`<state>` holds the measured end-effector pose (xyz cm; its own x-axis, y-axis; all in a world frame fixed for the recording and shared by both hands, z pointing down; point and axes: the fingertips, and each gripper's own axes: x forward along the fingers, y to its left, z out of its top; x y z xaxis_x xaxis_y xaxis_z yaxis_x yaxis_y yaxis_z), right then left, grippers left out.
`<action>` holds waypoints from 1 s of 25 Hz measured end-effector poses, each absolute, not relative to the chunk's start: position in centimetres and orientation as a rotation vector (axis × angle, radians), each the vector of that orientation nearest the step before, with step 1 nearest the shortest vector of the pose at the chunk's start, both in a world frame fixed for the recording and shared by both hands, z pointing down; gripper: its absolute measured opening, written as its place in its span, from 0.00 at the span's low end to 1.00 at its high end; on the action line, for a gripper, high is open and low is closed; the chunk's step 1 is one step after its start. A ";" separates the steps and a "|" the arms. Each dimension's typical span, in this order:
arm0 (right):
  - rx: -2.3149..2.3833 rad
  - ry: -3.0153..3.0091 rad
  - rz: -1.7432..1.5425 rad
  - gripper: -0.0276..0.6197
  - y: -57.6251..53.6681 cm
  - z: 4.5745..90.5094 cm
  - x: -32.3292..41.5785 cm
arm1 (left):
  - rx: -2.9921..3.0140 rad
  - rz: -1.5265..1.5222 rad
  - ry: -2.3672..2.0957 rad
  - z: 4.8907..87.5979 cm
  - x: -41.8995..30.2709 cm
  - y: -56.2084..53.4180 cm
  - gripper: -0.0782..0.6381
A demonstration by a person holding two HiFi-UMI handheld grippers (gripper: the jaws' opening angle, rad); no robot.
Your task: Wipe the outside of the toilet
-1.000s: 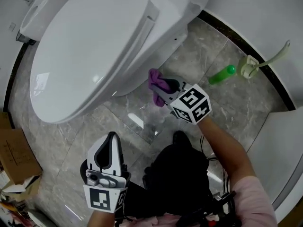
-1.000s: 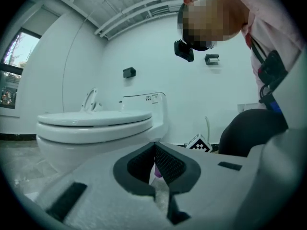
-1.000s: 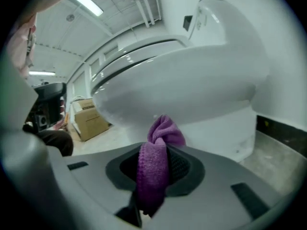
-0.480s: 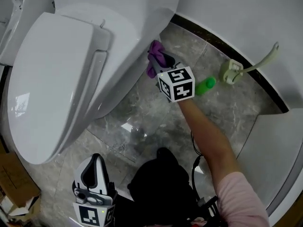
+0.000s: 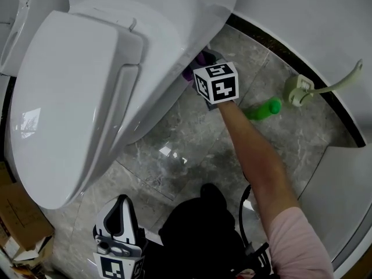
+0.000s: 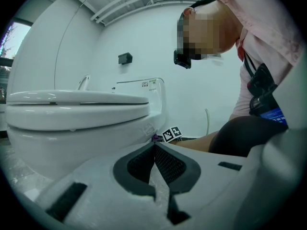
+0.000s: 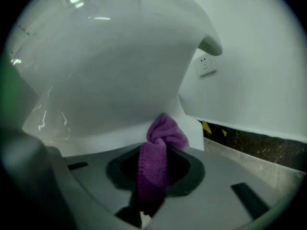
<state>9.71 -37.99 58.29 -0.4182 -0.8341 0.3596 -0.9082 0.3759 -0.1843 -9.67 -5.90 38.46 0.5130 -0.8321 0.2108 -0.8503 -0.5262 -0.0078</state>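
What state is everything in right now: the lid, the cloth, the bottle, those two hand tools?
toilet lid: closed.
right tool: shut on the purple cloth.
purple cloth: bunched, its tip against the toilet.
left tool: shut, empty.
green bottle: lying on the floor.

The toilet (image 5: 75, 97) and the wall (image 5: 302, 16) are hemming in the right tongs (image 5: 203, 63), which are pressing the purple cloth (image 7: 163, 133) into that narrow corner. Just beside the forearm, a green bottle (image 5: 263, 109) and a brush holder (image 5: 298, 90) are crowding the floor (image 5: 192, 138). Bare floor is lying open between the toilet and the person's legs (image 5: 203, 231), ahead of the left tongs (image 5: 119, 211).
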 end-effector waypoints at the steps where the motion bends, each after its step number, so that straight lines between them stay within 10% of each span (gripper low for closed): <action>1: 1.550 -2.440 0.538 0.17 -38.1 58.4 9.4 | 2.647 0.293 -1.476 38.6 -9.7 -5.9 0.12; 25: 1.229 -2.547 0.600 0.17 -31.3 60.4 1.0 | 2.628 0.278 -1.480 39.6 -9.9 -6.5 0.12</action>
<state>1.03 -31.34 60.39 -0.6127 -0.6862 0.3921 -0.7890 0.5593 -0.2543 -9.92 -6.49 39.63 0.5070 -0.8351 0.2136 -0.8557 -0.5174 0.0082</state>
